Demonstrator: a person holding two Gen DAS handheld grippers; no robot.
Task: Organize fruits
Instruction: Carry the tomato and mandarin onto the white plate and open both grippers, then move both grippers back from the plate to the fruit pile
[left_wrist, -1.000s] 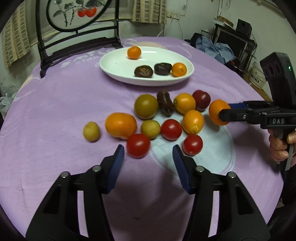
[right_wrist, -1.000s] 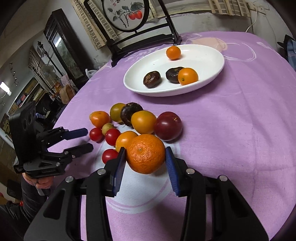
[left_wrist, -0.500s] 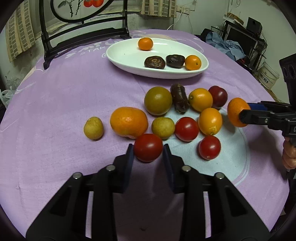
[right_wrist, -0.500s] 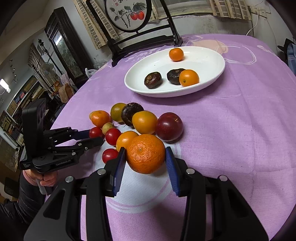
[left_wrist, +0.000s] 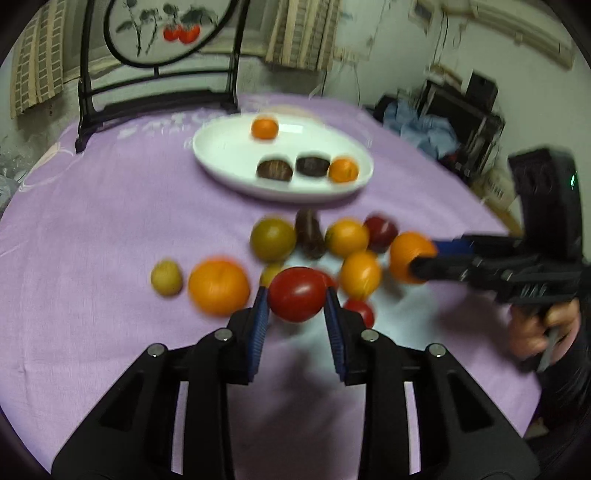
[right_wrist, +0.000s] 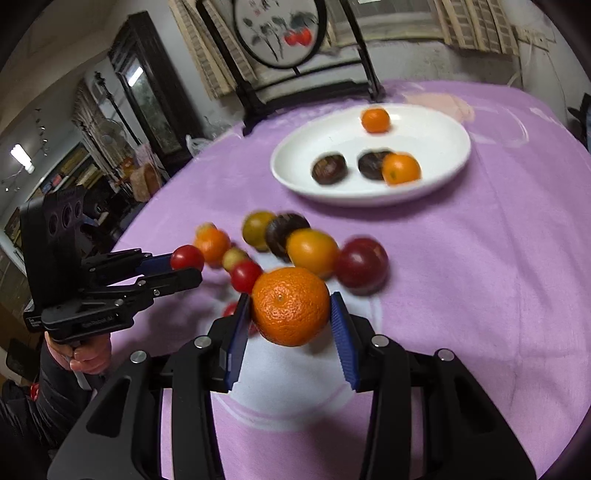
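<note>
Carry step: left gripper (left_wrist: 295, 299) pinching tomato (left_wrist: 297, 293), right gripper (right_wrist: 290, 310) pinching orange (right_wrist: 291, 306). Next, likely: carry both to far plate (right_wrist: 443, 140), release.

We see white lettering on the left tool's (right_wrist: 186, 267) body and pale print on the purple cloth (left_wrist: 166, 123), both too blurred to read.

Bare counter (left_wrist: 92, 229) fills the left of the left-wrist frame; loose fruit (left_wrist: 273, 239) crowds the centre, below the plate (left_wrist: 221, 155).
</note>
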